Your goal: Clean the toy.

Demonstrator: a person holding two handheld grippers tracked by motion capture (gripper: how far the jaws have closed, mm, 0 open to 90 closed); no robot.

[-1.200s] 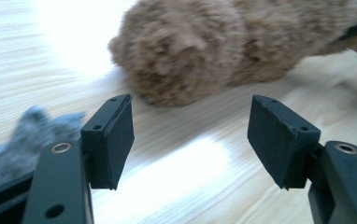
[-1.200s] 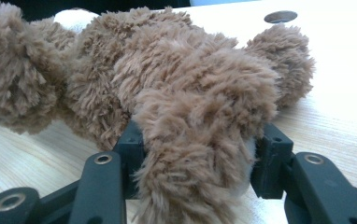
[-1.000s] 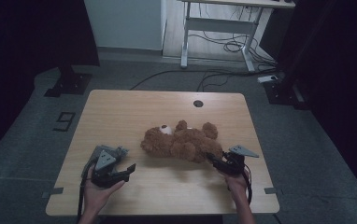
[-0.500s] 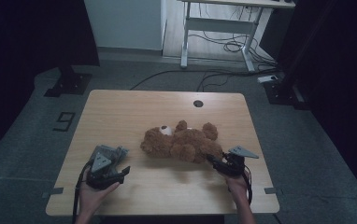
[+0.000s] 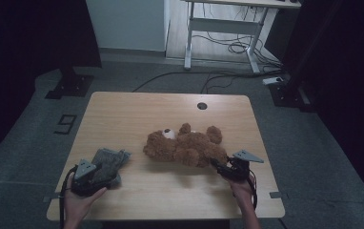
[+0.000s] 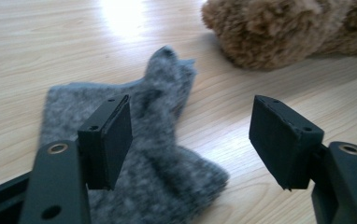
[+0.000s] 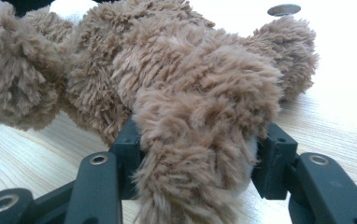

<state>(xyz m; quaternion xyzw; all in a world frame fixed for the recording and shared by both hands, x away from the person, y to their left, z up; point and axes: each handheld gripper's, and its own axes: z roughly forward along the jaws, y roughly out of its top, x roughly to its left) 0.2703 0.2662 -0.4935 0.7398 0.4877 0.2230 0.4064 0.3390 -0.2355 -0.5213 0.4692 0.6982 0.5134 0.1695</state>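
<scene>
Wooden table: teddy bear lengthwise left-right, head left; right tool clamps leg; left tool agape.

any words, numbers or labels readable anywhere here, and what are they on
"9": a dark figure on the grey floor left of the table, around; it may be a marker rather than a true number.
Nothing else: the teddy bear, the grey sock and both grippers carry no readable text.
</scene>
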